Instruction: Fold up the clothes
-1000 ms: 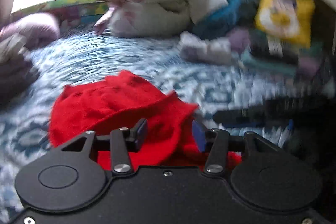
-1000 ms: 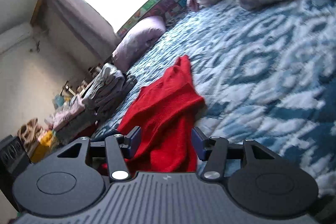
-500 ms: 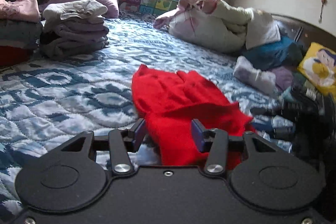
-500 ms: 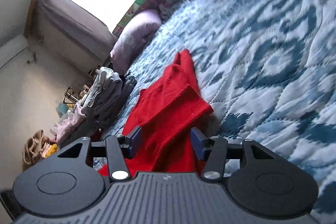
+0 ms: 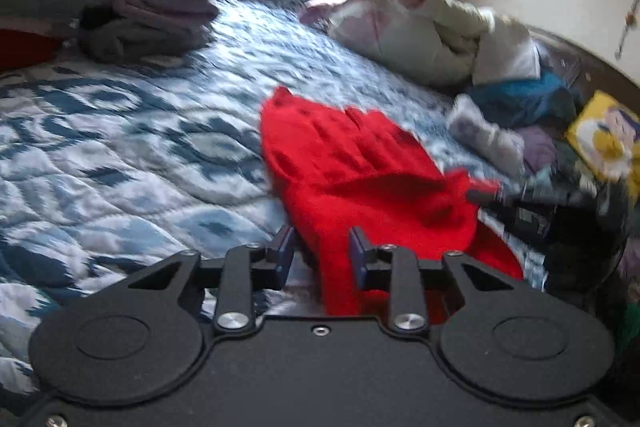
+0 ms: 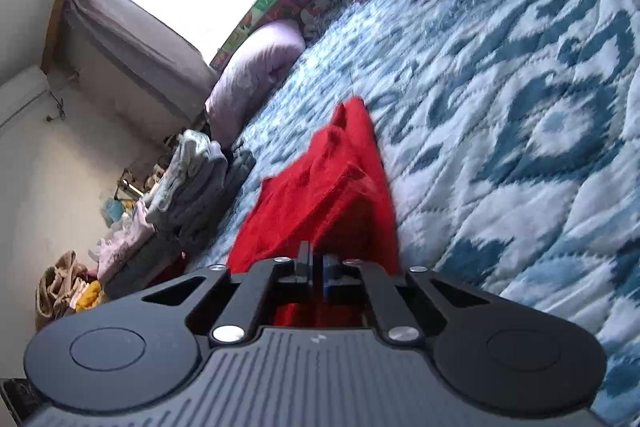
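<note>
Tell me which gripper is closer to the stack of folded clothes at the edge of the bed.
Neither clearly. The left gripper is closing around the red garment, with the folded stack far off. The right gripper is shut on that garment, also far from the stack.

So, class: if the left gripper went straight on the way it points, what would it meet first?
The left gripper, jaws closing, would meet the red garment first; its near edge already lies between them.

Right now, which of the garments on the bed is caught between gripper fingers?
The red garment, spread alone mid-quilt. The right gripper is shut on its edge; the left gripper is closing around another edge. The grey folded stack lies untouched.
</note>
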Motion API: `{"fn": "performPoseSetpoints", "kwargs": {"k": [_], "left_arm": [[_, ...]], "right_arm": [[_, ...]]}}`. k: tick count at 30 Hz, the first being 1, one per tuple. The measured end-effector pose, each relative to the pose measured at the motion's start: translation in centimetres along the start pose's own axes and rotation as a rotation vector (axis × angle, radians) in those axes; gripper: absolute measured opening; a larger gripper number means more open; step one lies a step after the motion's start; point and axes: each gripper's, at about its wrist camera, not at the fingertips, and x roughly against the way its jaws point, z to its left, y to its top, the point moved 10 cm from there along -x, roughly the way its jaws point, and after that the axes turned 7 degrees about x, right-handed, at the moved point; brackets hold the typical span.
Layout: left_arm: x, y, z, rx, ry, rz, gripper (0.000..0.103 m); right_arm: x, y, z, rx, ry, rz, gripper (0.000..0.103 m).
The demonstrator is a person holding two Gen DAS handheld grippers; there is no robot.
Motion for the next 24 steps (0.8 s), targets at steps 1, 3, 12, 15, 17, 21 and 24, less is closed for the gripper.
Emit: {"fn": "performPoseSetpoints", "kwargs": {"k": [1,3,12,15,17,21,24], "left_arm": [[-0.2,-0.2,-0.3,-0.006,-0.008,0.012,0.028],[-0.6,-0.5,-0.9,-0.013,-0.029,0.031,0.027],[-1.0,-1.6,-5.2,-0.099,-0.179,0.08,0.027],[-1.1,-2.7,-7.1,-0.185,-0.226,0.122,0.027],[-1.2,-3.3,-7.6,-0.219,-0.238,0.144,0.028],[-0.8,-2.7,-7.4,-0.19,-0.258,0.125,0.028],[-0.6,-1.3,-6.1,-0.143,-0.226,0.081,0.028]], "right_arm": [[0.3,0.3,0.5,0.028,0.005,-0.015,0.006],[0.9,0.9,1.7,0.084,0.013,-0.037,0.006],[4.7,4.8,1.5,0.073,0.042,-0.174,0.006],[5.3,5.4,-0.5,0.033,0.007,-0.186,0.006],[5.5,5.4,-1.9,0.003,-0.02,-0.181,0.006],[5.7,5.2,-3.6,-0.027,-0.046,-0.171,0.006],[5.9,5.3,-3.7,-0.027,-0.026,-0.172,0.006]]}}
